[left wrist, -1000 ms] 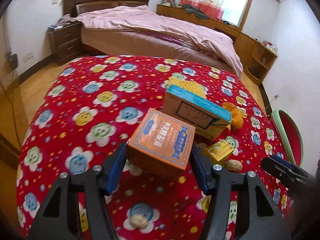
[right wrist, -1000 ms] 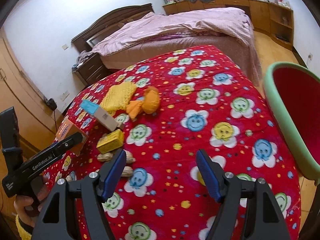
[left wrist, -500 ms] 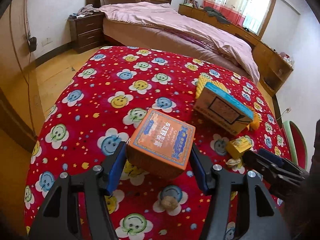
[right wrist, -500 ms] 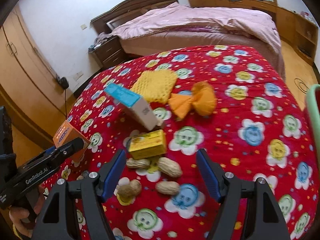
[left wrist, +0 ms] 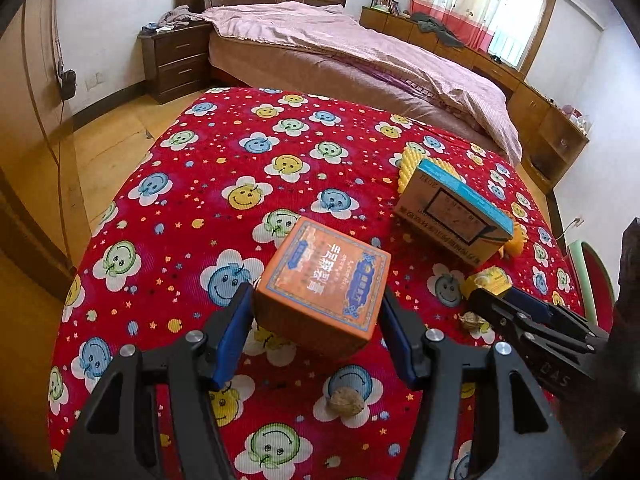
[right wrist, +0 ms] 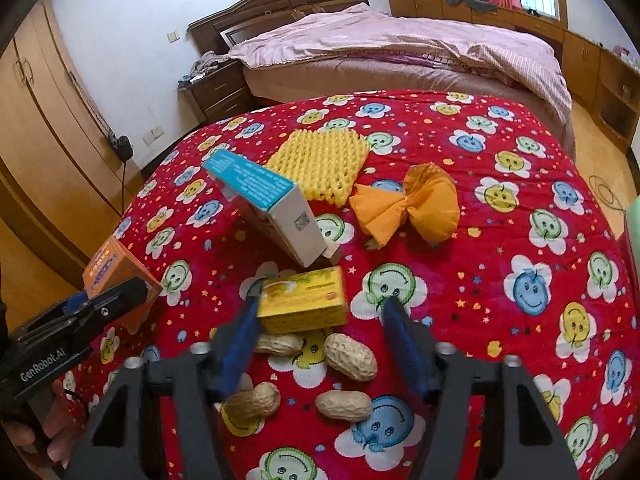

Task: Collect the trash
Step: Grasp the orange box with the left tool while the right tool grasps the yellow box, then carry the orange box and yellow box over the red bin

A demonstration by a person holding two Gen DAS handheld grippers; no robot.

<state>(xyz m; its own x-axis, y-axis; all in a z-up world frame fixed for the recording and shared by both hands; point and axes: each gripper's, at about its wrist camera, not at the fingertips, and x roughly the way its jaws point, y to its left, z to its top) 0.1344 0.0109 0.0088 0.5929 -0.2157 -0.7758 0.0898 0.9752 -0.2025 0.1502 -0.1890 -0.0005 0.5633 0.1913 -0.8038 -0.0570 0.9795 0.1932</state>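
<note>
Left gripper (left wrist: 316, 320) clamps the orange cardboard box (left wrist: 322, 285) above the red smiley-patterned cloth (left wrist: 224, 168); right gripper (right wrist: 320, 336), fingers apart, straddles the small yellow carton (right wrist: 301, 300) beside scattered peanuts (right wrist: 350, 357)

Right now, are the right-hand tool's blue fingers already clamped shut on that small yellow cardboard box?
No, the right gripper is open: the small yellow cardboard box touches only one blue finger, with a clear gap to the other.

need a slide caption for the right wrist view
Open right gripper closing in on a small yellow box among peanuts on the red smiley-flower blanket.
</note>
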